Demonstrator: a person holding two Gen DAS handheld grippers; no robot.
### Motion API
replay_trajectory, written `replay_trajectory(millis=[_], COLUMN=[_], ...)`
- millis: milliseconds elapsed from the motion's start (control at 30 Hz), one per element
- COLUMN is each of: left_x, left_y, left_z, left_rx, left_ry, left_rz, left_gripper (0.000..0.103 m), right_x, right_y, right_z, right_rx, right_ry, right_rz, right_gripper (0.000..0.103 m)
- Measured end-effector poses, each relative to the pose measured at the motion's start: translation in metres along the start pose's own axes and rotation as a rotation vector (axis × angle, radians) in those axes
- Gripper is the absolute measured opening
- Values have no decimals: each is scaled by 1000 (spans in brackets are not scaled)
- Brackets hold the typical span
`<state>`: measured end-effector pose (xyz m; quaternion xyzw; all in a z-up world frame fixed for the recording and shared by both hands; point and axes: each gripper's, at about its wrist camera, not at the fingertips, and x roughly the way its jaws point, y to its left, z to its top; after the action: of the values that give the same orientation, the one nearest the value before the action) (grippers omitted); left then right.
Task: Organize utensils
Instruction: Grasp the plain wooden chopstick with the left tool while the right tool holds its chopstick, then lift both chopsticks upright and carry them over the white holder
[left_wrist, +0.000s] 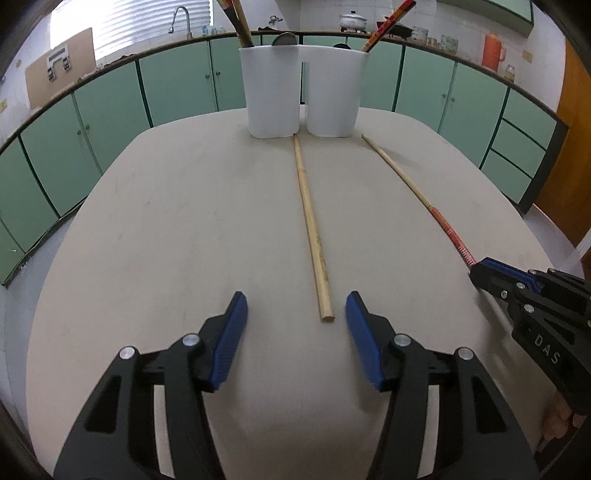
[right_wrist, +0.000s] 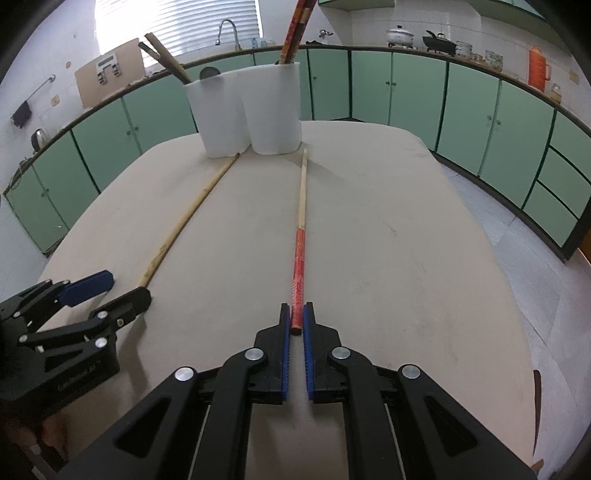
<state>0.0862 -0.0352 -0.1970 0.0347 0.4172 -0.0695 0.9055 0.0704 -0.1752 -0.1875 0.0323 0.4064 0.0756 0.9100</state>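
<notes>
A plain wooden chopstick (left_wrist: 310, 229) lies on the beige table (left_wrist: 166, 240), its far tip touching the white two-part utensil holder (left_wrist: 301, 90). My left gripper (left_wrist: 295, 314) is open, its near end between the fingers. A red-handled chopstick (right_wrist: 300, 240) lies to its right. My right gripper (right_wrist: 295, 319) is shut on the red end, low at the table. The right gripper also shows in the left wrist view (left_wrist: 480, 271), the left gripper in the right wrist view (right_wrist: 122, 288). The holder (right_wrist: 245, 110) holds several chopsticks and a spoon.
Green cabinets (left_wrist: 110, 110) curve around behind the table. A counter with a sink tap (left_wrist: 183, 20), pots and an orange flask (left_wrist: 493, 50) runs along the back. The table's edges drop off at left and right.
</notes>
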Motion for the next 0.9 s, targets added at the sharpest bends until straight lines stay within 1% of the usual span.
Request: replay_trajectory(millis=[100,200,367,400,500,567,633,667,700,733,767,900], left_x=[0,1,2,2,3,4,4,4,4,4,4,-4], left_y=[0,0,-2,-3,-8,-10,-12,-12,-12,-11,-10,-10], left_z=[0,2,4,5,5,6,6,6,6,7,7,11], left_rx=[0,-2,-3,3,21,31,35,34,31,26,21,28], left_ry=[2,2,5,6,8,10,12,13,13,14,14,1], left_rz=[0,2,5,6,3,-6,-2,-3,-6,-12,-15,-18], left_gripper=[55,54,35,33,21,8,7,7,7,7,6,6], right_x=[-3,-4,-2,-2,-2,-2,-2,-2,-2,-2,-2,-5], right_y=[-4,-8,-7,-7,-8,-7,-7,-7,-7,-7,-7,-6], right_z=[-3,-4,-4,-4,-4,-4,-4,-4,-4,-3,-2,0], right_rx=[-2,3,13,14,16,11,9,9,8,8,4,-6], right_ry=[2,-1,-9,-10,-9,-9,-9,-9,-10,-9,-7,-9], right_rz=[31,35,34,35,37,32,30,27,24,26,24,22], right_gripper=[17,18,18,18,18,18,17,16,11,10,6,6])
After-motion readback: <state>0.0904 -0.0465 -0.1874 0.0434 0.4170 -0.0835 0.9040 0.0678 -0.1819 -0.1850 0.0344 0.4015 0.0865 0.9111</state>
